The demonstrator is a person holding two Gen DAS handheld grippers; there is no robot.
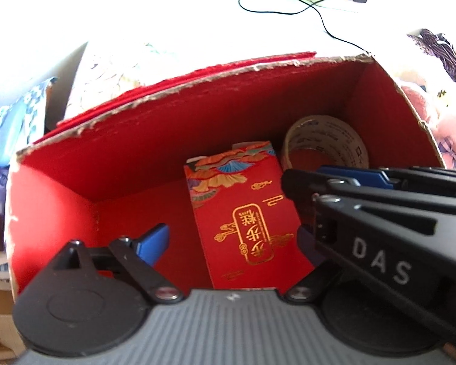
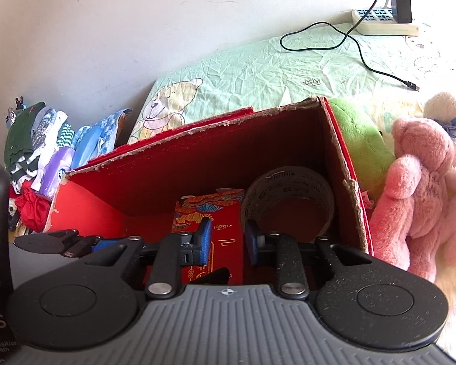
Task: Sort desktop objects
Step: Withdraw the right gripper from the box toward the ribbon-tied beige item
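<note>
Two handheld claws hang over a bed [image 2: 258, 60] spread with a pale green bear-print sheet, where a torn-edged red cardboard box [image 2: 197, 164] serves as the sorting bin. Beside the box's right wall lie a green plush [image 2: 358, 133] and a pink plush bear [image 2: 419, 176]; to its left, against the wall, sits a heap of folded clothes and packets [image 2: 42, 146]. A white power strip [image 2: 383, 21] with a black charger cable [image 2: 349, 36] rests at the far end of the bed.

Inside the box, a red envelope [image 1: 246, 213] with gold lettering lies flat on the floor, and a roll of printed tape [image 1: 325, 143] stands on edge in the far right corner, just beside the envelope. These two appear sorted already; the plush toys and the cable outside the box may be what remains, though the pictures do not say which items belong inside.

The right claw [image 2: 226, 237] hovers above the box's near edge, its blue pads slightly apart with nothing between them. The left claw [image 1: 231, 231] stands wide apart and empty; its right finger is hidden behind the body of the other tool, which crosses the left wrist view. The box's near wall is cut off by both tools, and the left wrist view is washed out beyond the box.
</note>
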